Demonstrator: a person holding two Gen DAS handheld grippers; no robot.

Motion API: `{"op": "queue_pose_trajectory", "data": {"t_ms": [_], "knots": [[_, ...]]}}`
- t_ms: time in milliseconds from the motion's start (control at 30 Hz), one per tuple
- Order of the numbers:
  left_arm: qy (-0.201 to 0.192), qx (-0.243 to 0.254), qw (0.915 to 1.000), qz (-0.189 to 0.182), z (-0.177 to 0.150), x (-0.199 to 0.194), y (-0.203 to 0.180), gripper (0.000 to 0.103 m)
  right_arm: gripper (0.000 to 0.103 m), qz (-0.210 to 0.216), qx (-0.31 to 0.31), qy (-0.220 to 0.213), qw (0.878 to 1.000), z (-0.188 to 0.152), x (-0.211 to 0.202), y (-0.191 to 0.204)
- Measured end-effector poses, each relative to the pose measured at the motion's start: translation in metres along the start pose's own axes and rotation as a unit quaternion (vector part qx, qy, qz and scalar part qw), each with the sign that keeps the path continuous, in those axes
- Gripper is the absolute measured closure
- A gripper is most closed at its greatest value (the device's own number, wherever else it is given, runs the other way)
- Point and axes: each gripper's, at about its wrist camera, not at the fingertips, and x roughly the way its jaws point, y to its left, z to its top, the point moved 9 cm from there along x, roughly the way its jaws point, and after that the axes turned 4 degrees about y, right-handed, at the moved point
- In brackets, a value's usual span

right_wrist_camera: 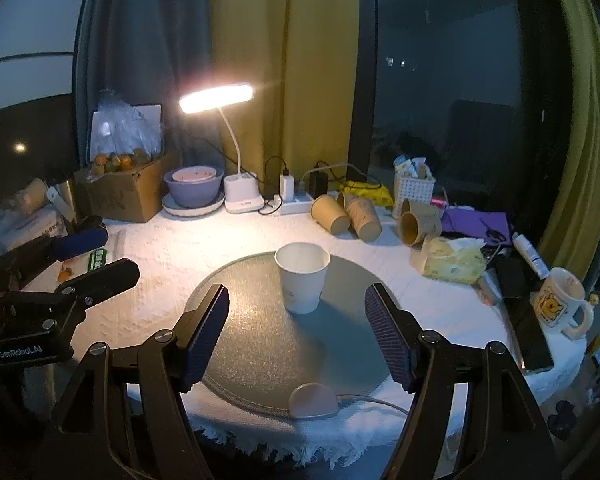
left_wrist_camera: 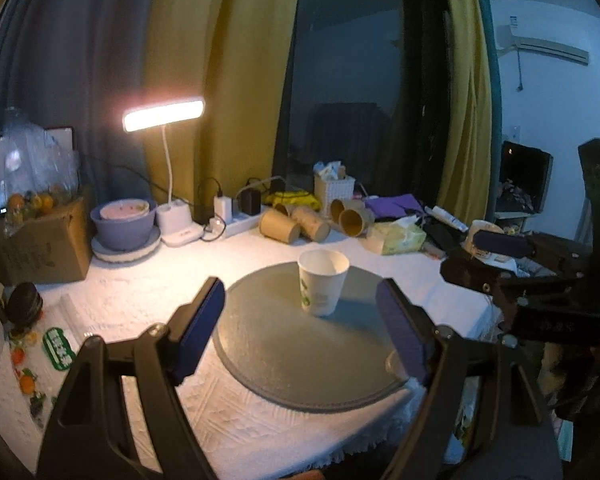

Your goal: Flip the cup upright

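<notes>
A white paper cup (left_wrist_camera: 323, 282) stands upright, mouth up, on a round grey glass mat (left_wrist_camera: 276, 344); it also shows in the right wrist view (right_wrist_camera: 302, 282) on the same mat (right_wrist_camera: 260, 344). My left gripper (left_wrist_camera: 302, 312) is open and empty, held back from the cup on the near side. My right gripper (right_wrist_camera: 298, 312) is open and empty, also short of the cup. The right gripper shows at the right edge of the left view (left_wrist_camera: 496, 256), and the left gripper at the left edge of the right view (right_wrist_camera: 100, 256).
Several brown paper cups (right_wrist_camera: 346, 214) lie on their sides at the back. A lit desk lamp (right_wrist_camera: 240, 184), stacked bowls (right_wrist_camera: 194, 190), a cardboard box (right_wrist_camera: 128, 192), a tissue pack (right_wrist_camera: 452, 260) and a mug (right_wrist_camera: 558, 304) ring the white-clothed table (right_wrist_camera: 172, 248). A small white disc (right_wrist_camera: 313, 400) lies at the mat's near edge.
</notes>
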Motion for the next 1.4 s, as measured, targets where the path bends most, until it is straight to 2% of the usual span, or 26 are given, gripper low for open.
{"op": "queue_pose_trajectory", "data": {"t_ms": [600, 867, 1400], "knots": [[-0.064, 0.024, 0.9976, -0.015, 0.035, -0.048, -0.015, 0.024, 0.029, -0.010, -0.004, -0.036, 0.999, 0.021, -0.050, 0.008], [-0.093, 0.027, 0.9953, -0.004, 0.048, -0.069, -0.015, 0.023, 0.029, -0.020, -0.005, -0.052, 0.998, 0.026, -0.068, 0.010], [-0.124, 0.033, 0.9917, -0.009, 0.065, -0.094, -0.016, 0.022, 0.029, -0.032, 0.010, -0.083, 0.996, 0.036, -0.099, 0.009]]}}
